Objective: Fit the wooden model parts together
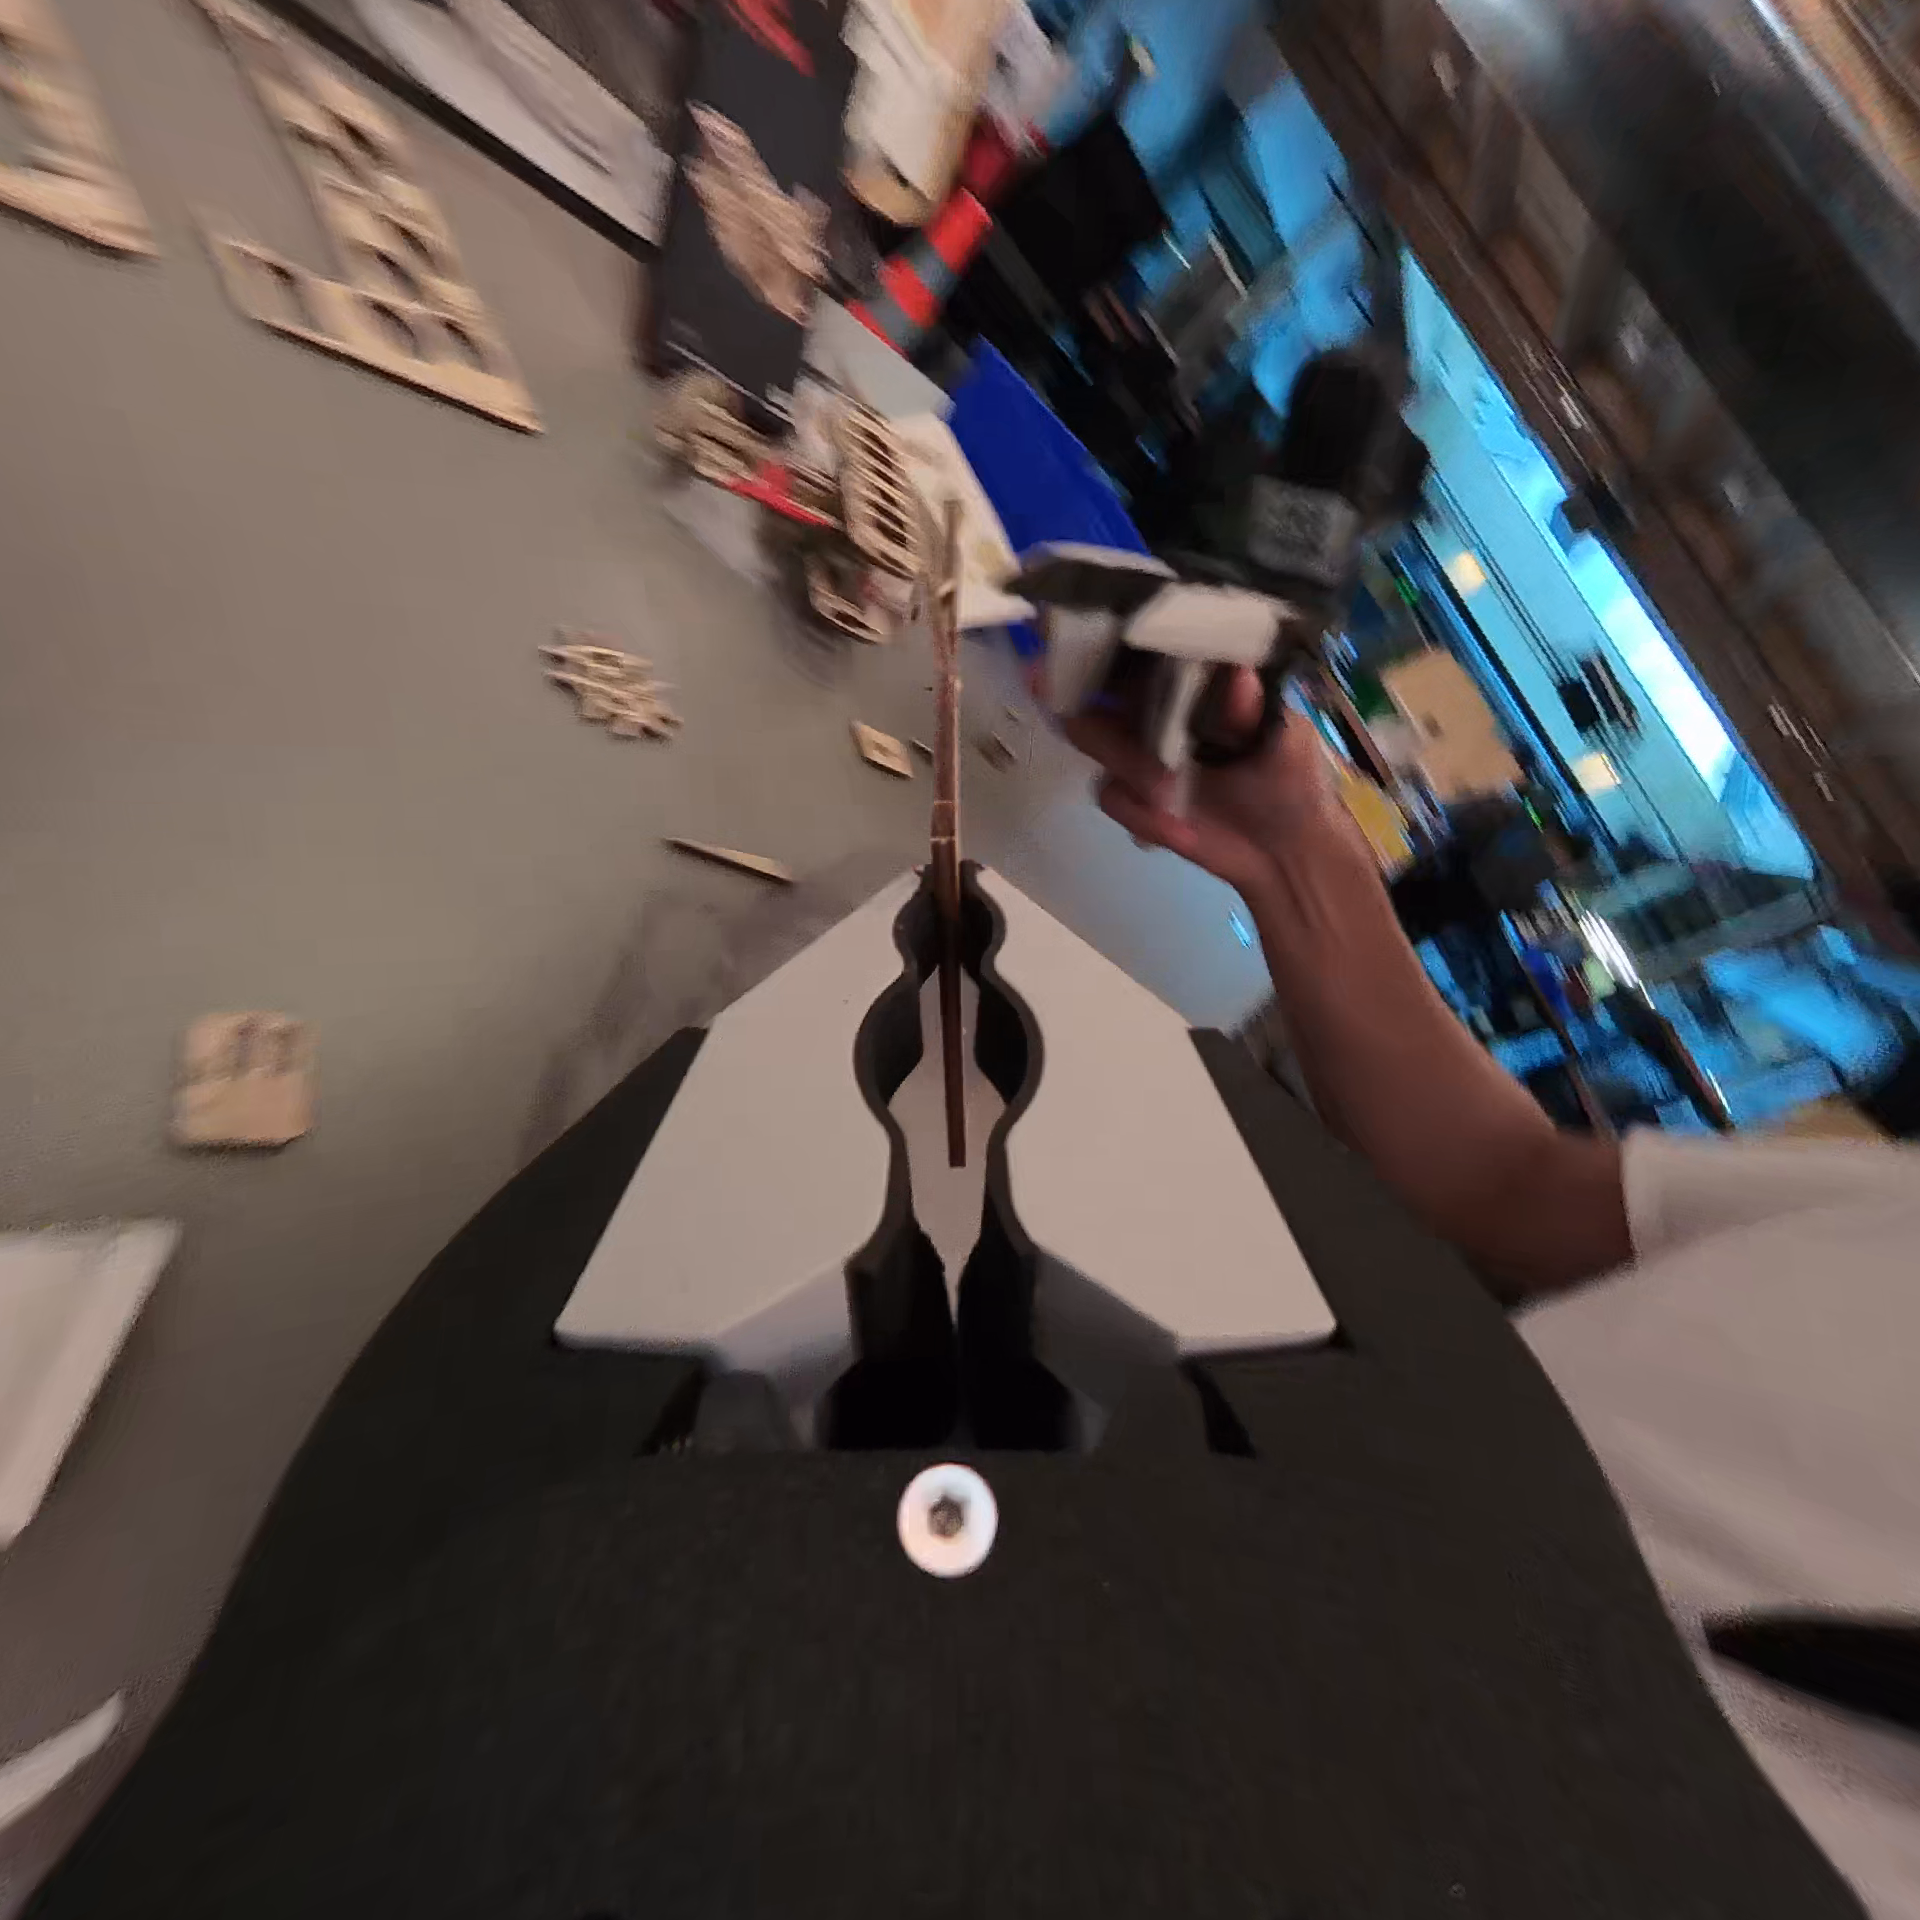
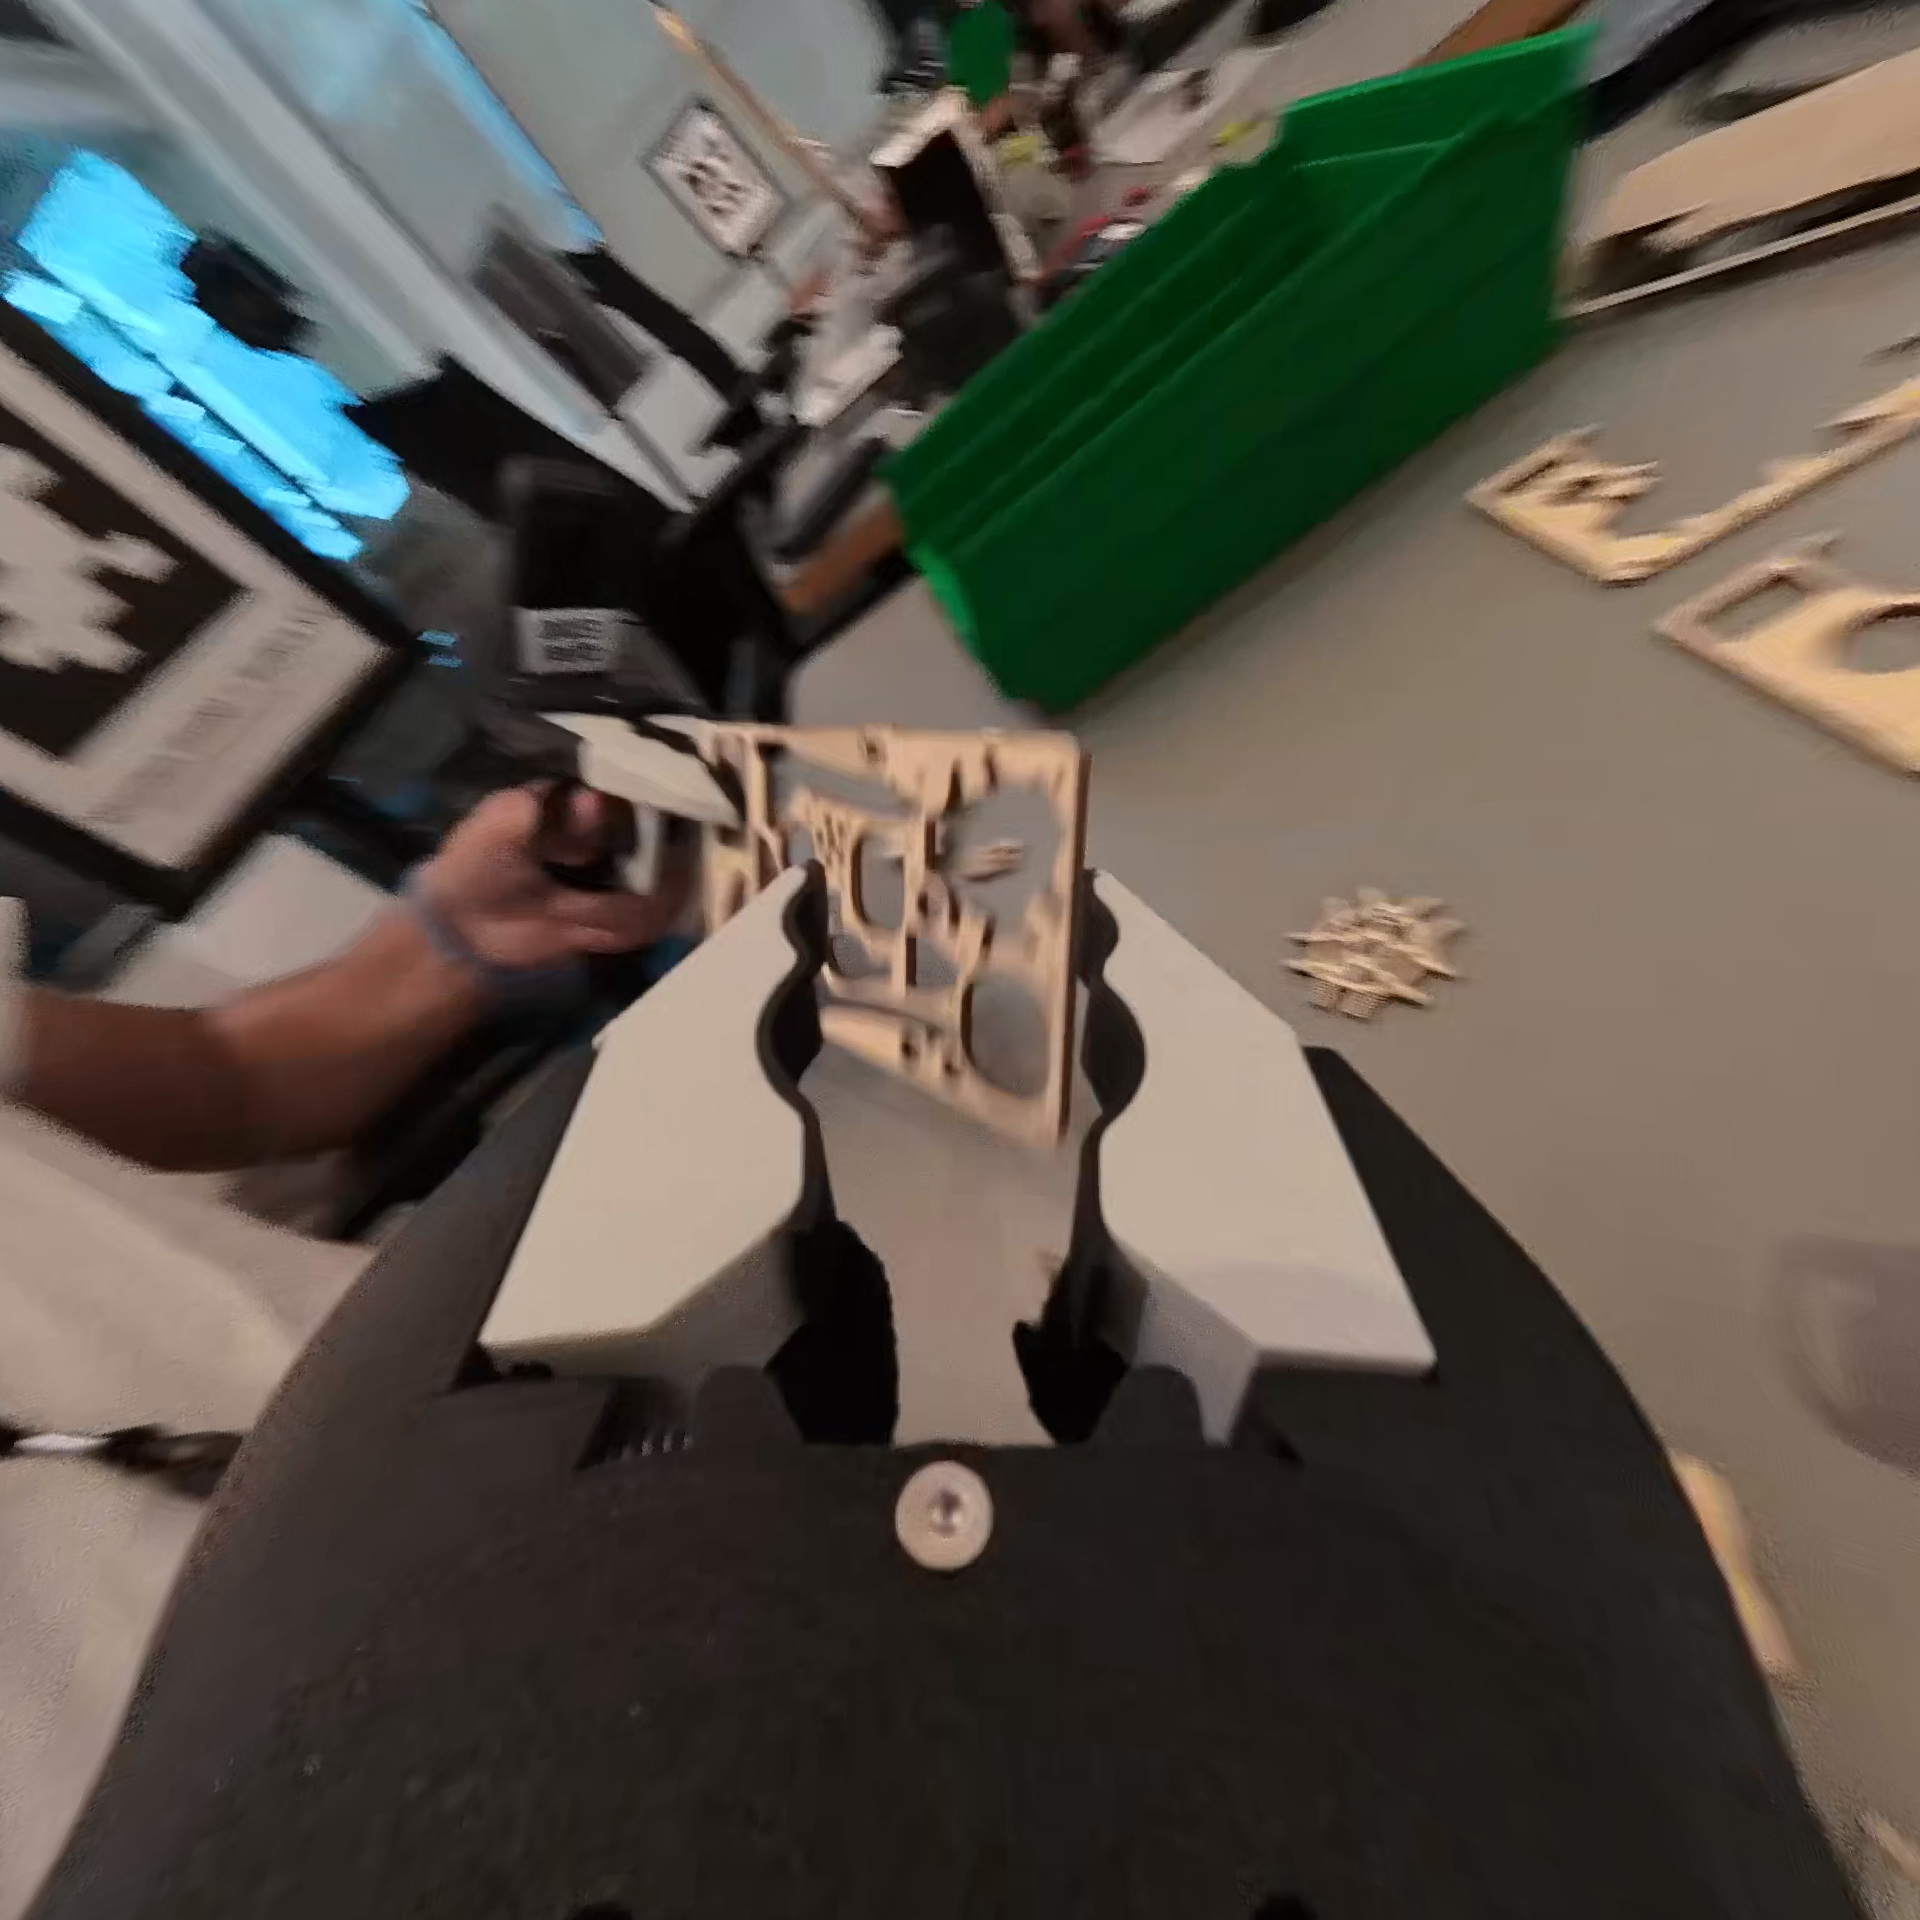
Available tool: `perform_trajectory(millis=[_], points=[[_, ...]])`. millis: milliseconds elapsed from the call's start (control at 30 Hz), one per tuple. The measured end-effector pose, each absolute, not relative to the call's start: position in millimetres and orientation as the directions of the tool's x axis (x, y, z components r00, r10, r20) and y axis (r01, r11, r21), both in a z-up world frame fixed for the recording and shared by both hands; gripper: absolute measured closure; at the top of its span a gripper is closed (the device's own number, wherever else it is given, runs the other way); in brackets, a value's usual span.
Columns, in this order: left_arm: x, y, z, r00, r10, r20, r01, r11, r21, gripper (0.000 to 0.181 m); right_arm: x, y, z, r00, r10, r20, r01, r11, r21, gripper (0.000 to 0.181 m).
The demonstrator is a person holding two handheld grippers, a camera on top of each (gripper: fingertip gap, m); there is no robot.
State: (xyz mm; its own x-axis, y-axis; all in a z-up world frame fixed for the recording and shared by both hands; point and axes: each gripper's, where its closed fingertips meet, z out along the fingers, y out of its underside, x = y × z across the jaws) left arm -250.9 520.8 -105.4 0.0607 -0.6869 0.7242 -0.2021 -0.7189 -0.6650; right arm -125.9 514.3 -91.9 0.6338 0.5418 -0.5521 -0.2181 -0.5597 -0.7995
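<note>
My left gripper (image 1: 948,883) is shut on a thin wooden parts sheet (image 1: 948,727), seen edge-on and sticking straight out past the fingertips. In the right wrist view the same sheet (image 2: 935,790) shows face-on, full of cut-out holes, held at its left edge by the left gripper (image 2: 665,779) in a hand. My right gripper (image 2: 951,883) is open and empty; the sheet stands upright just beyond its fingertips, spanning the gap. In the left wrist view the right gripper (image 1: 1049,613) is next to the sheet's far end. Both views are motion-blurred.
Grey table (image 1: 364,727). Punched-out wooden sheets (image 1: 364,260) and loose wooden pieces (image 1: 613,686) lie on it, with a partly built wooden model (image 1: 862,499) by a blue bin (image 1: 1039,468). A green bin (image 2: 1195,416), more sheets (image 2: 1766,644) and a small wooden cluster (image 2: 1371,951) lie to the right. The grippers' ends are close to 15 centimeters from one another.
</note>
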Motion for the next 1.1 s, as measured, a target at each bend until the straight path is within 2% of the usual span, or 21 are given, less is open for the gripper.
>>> perform_trajectory(millis=[100, 200, 400, 467, 533, 633, 767, 900, 1000, 1100], points=[[-269, 562, -126, 0.298, -0.627, 0.72, -0.065, -0.766, -0.64, 0.181, -84, 501, -99, 0.784, 0.446, -0.433, -0.196, -0.485, -0.853, 0.136], [-279, 587, -149, 0.478, -0.557, 0.679, -0.007, -0.776, -0.631, 0.181, -52, 463, -117, 0.875, 0.359, -0.325, -0.139, -0.455, -0.879, 0.135], [-276, 603, -178, 0.584, -0.362, 0.726, 0.145, -0.834, -0.532, 0.18, -36, 385, -172, 0.929, 0.304, -0.211, -0.038, -0.487, -0.872, 0.136], [-271, 605, -187, 0.606, -0.32, 0.728, 0.168, -0.844, -0.51, 0.18, -34, 373, -180, 0.933, 0.304, -0.19, 0.007, -0.545, -0.839, 0.146], [-262, 604, -192, 0.611, -0.3, 0.733, 0.175, -0.852, -0.494, 0.18, -31, 369, -185, 0.936, 0.31, -0.167, 0.04, -0.567, -0.823, 0.148], [-246, 593, -194, 0.594, -0.332, 0.733, 0.133, -0.858, -0.496, 0.181, -24, 360, -200, 0.943, 0.288, -0.168, 0.055, -0.629, -0.775, 0.15], [-248, 581, -163, 0.533, -0.469, 0.704, 0.107, -0.788, -0.606, 0.181, -2, 350, -199, 0.962, 0.233, -0.141, 0.038, -0.627, -0.778, 0.15], [-256, 558, -107, 0.304, -0.664, 0.683, 0.101, -0.69, -0.716, 0.181, 23, 339, -194, 0.978, 0.188, -0.085, 0.047, -0.603, -0.796, 0.148], [-252, 507, -92, 0.022, -0.69, 0.724, -0.056, -0.724, -0.688, 0.181, 18, 339, -182, 0.974, 0.196, -0.11, 0.018, -0.556, -0.831, 0.142], [-243, 452, -119, -0.085, -0.616, 0.783, -0.304, -0.732, -0.609, 0.181, -26, 351, -153, 0.91, 0.296, -0.291, -0.123, -0.476, -0.871, 0.139]])
